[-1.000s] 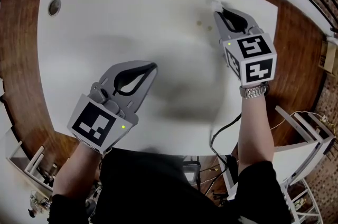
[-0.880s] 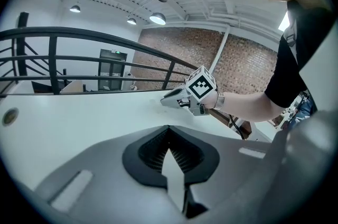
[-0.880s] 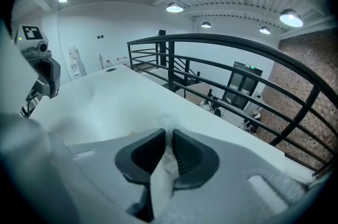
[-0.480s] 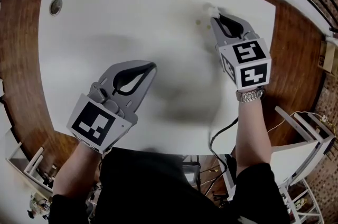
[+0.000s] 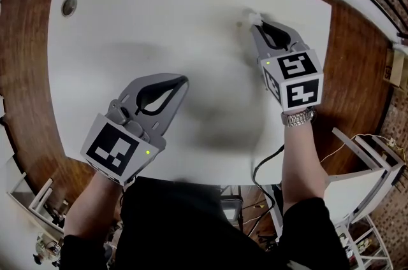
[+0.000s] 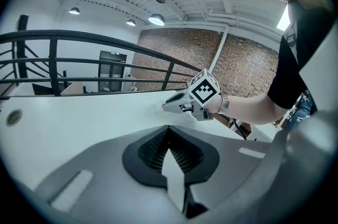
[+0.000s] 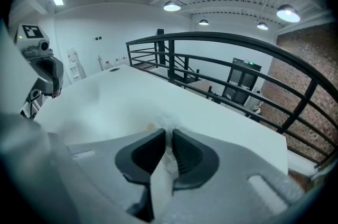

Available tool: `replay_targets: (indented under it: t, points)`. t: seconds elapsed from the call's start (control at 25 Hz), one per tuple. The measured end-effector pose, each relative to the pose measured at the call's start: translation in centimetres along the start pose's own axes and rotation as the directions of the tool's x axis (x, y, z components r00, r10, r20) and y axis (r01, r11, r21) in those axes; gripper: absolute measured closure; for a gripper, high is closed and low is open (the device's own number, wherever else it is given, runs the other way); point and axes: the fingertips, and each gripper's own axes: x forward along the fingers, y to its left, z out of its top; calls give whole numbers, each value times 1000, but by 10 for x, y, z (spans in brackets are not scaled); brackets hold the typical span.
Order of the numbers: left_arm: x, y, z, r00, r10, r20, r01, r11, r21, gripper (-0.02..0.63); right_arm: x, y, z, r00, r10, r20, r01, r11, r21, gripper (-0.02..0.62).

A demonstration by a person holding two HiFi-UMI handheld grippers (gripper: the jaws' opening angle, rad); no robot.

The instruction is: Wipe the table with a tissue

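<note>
Gripping a small white tissue [image 7: 167,125], the right gripper [image 5: 255,23] is holding its jaws closed on the wad, which is sticking out past the tips and up between the ribbed pads. Tissue is sitting at the far right part of the white tabletop [image 5: 159,14], low against the surface; actual contact cannot be confirmed. A small yellowish spot [image 5: 240,25] is showing on the tabletop just left of the tissue. Right gripper is pointing away from the person and downward, with a metal wristwatch [image 5: 298,117] showing behind its marker cube. Left gripper [image 5: 184,79] is hanging over the near left part of the tabletop, well apart from the right one, its jaws fully together with nothing between them. A round grommet hole [image 5: 69,6] is sitting near the far left corner of the tabletop. A dark cable [image 5: 260,168] is hanging off the near edge beside the right arm. A black railing [image 7: 222,43] is running beyond the tabletop.
</note>
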Motion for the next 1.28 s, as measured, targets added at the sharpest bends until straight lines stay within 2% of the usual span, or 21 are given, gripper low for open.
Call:
replay_targets:
  t: [0.68, 1.28]
  points:
    - [-21, -4, -4, 1000, 12, 14, -12, 1000, 5, 594, -1, 10, -1, 998, -57, -8, 58, 996, 65, 563]
    - [-27, -3, -7, 999, 27, 19, -27, 1000, 5, 594, 9, 20, 7, 999, -40, -2, 41, 998, 50, 563]
